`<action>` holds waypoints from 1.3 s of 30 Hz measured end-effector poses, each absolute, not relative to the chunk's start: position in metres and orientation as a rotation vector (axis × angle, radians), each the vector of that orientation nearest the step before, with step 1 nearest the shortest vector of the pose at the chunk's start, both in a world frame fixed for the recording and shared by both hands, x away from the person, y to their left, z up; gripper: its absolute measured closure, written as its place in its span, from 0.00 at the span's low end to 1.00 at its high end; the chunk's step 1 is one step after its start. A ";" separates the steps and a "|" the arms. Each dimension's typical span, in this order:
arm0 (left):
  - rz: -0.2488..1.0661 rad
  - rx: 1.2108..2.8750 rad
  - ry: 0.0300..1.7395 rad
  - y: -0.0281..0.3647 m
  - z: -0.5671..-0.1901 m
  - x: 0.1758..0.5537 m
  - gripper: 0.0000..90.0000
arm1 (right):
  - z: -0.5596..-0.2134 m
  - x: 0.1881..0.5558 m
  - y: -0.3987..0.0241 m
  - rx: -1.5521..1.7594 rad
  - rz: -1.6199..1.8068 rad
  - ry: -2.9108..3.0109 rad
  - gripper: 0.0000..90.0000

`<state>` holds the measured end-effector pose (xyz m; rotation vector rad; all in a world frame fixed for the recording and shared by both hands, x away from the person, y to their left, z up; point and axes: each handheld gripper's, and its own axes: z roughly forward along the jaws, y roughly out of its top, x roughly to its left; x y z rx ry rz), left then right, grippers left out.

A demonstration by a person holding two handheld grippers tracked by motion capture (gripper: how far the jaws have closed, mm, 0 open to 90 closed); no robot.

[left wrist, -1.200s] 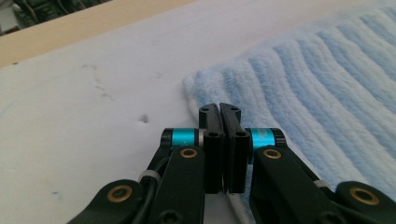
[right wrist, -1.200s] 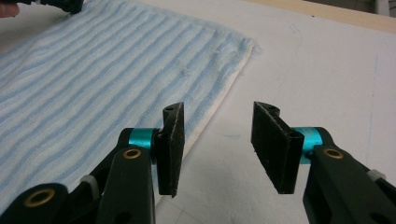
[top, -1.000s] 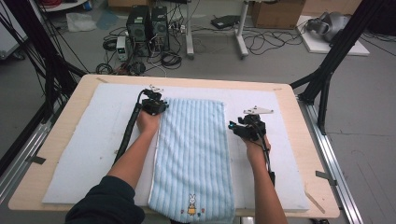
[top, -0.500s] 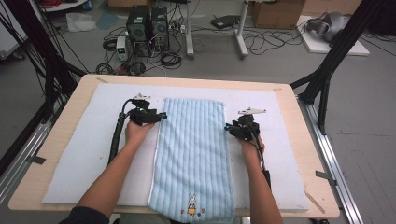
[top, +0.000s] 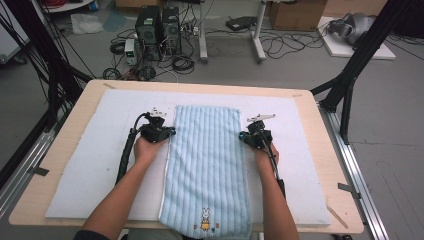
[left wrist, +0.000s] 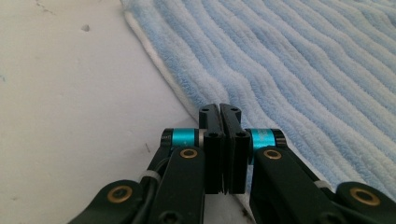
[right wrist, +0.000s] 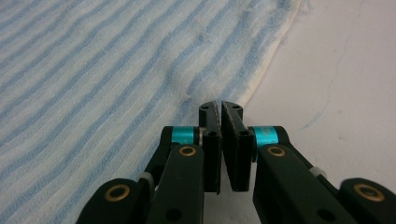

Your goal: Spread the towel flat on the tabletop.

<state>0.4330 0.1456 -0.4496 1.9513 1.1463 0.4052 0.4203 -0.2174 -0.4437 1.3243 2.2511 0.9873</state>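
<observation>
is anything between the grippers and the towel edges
Nothing visible. The left gripper sits at the towel's left edge and the right gripper at its right edge, jaws shut right at the hems, on the white mat.

A grey floor stretches beyond the hand-held grippers, strewn with black cables. Two computer towers stand far ahead of the left one, a cardboard box farther right. Black frame struts flank the wooden table, which carries a white mat.
</observation>
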 end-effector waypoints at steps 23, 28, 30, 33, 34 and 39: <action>0.357 1.778 1.243 0.164 -0.448 0.460 0.56 | -0.443 0.448 -0.206 1.386 0.999 2.076 0.79; 0.323 1.752 1.147 0.170 -0.445 0.437 0.53 | -0.432 0.428 -0.208 1.333 1.087 2.077 0.74; 0.302 1.777 1.122 0.168 -0.442 0.430 0.48 | -0.428 0.419 -0.208 1.309 1.104 2.087 0.72; 0.338 1.749 1.069 0.170 -0.437 0.410 0.48 | -0.421 0.402 -0.209 1.276 1.095 2.129 0.69; 0.332 1.748 1.063 0.171 -0.436 0.407 0.48 | -0.419 0.397 -0.210 1.275 1.106 2.132 0.68; 0.327 1.751 1.019 0.174 -0.433 0.379 0.47 | -0.408 0.369 -0.208 1.221 1.096 2.146 0.64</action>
